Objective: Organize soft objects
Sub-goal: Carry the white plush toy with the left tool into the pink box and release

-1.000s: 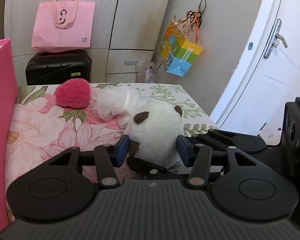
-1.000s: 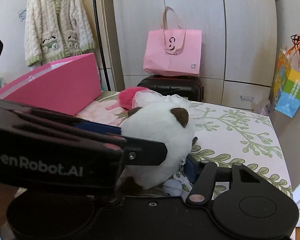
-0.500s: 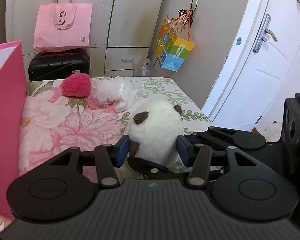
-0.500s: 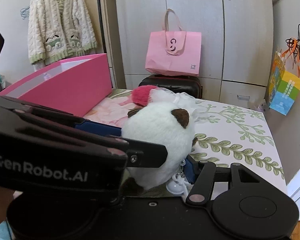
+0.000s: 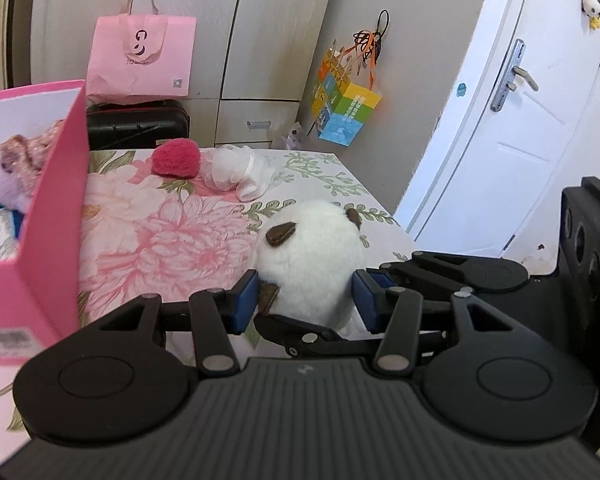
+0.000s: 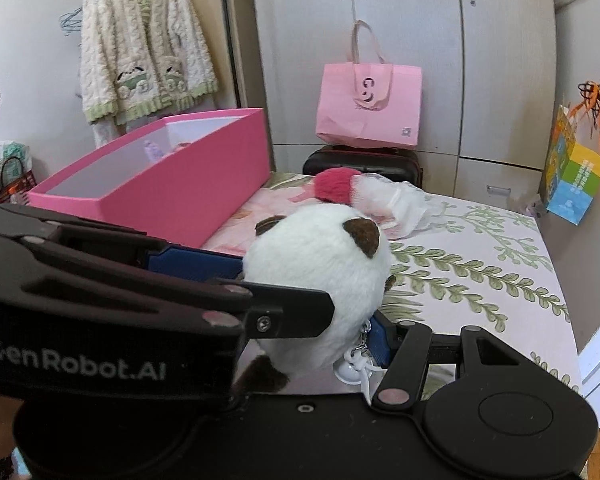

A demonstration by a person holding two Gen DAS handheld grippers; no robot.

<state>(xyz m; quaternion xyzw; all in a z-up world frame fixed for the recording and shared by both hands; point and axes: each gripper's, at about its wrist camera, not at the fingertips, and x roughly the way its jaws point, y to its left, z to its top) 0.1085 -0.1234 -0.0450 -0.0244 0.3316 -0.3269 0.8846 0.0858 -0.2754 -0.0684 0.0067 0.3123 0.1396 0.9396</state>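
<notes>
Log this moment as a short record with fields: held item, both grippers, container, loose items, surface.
held item: round white plush toy with brown ears, gripped by both grippers
left gripper: blue pads pressing the plush's two sides
right gripper: closed on the same plush, crossing the left gripper
container: open pink cardboard box, left of the plush, some soft things already inside
loose items: red fuzzy pom-pom touching a white mesh bath puff, beyond the plush
surface: floral bedsheet
</notes>
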